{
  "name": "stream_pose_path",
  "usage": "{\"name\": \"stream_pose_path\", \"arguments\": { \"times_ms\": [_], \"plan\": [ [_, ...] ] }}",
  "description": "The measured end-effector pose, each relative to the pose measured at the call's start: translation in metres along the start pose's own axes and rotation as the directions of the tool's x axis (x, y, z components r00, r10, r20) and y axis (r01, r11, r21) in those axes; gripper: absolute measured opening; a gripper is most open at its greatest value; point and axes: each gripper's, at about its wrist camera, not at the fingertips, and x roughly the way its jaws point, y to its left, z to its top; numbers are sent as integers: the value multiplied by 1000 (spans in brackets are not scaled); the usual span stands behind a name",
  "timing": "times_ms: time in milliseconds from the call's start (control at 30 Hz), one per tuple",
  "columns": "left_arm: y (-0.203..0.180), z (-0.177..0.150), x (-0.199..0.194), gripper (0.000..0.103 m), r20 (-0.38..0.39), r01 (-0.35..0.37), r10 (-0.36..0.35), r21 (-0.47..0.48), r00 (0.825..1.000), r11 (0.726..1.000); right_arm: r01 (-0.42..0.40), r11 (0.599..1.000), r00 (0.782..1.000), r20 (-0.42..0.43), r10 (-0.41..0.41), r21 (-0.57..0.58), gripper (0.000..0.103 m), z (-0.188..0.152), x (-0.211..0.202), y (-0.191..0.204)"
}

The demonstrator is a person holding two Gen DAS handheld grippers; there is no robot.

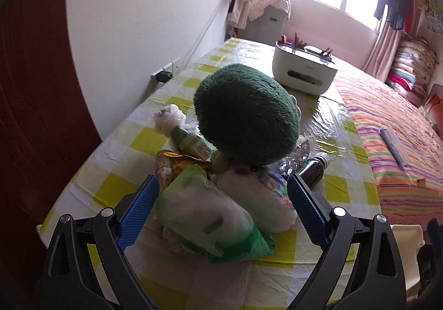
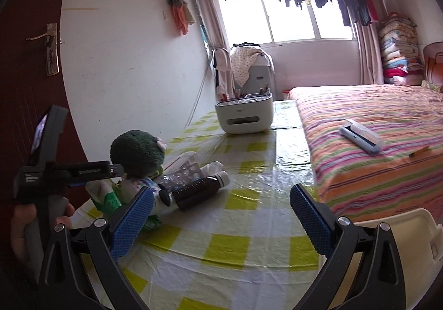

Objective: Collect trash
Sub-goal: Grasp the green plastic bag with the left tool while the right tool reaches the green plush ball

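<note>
Yellow-and-white checks all across the table (image 2: 235, 249), glossy under clear plastic. The plush toy (image 1: 246, 113) shows a dark green fuzzy head. Near it, a green-and-white packet (image 1: 205, 221) and a gold wrapper (image 1: 177, 160). To the right, a dark brown bottle (image 2: 199, 188) with a white cap. Blue textured pads (image 1: 304, 210) on black jaws. Far off, a white box (image 2: 243, 113); on the right, the bed (image 2: 373, 144) in orange, pink and green stripes.

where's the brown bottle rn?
Right wrist view, left of centre: brown bottle lies on its side on the checked tablecloth, just right of the green plush toy.
</note>
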Motion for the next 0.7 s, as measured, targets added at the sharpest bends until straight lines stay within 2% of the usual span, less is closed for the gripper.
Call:
{"name": "stream_pose_path", "arguments": {
  "times_ms": [133,167,233,400,533,700],
  "plan": [
    [10,4,11,90,-27,84,-85,-41,996,996,-45,999,999,-1,45,-1,96,8,11,9],
    [12,4,12,86,-29,96,-98,-55,995,994,-60,998,998,-3,60,-5,96,12,14,11],
    [17,1,16,48,-42,109,-112,-77,993,991,-91,996,996,-8,91,-17,96,19,23,19],
    [31,-1,26,42,-80,125,-134,-108,988,986,-142,988,990,-21,142,-53,96,35,45,40],
    [41,-1,26,32,-82,151,-162,-131,983,980,-170,980,985,-36,167,-101,96,45,63,62],
    [49,-2,19,29,-62,171,-180,-128,982,977,-212,963,977,-75,202,-164,96,59,93,89]
  ]
}}
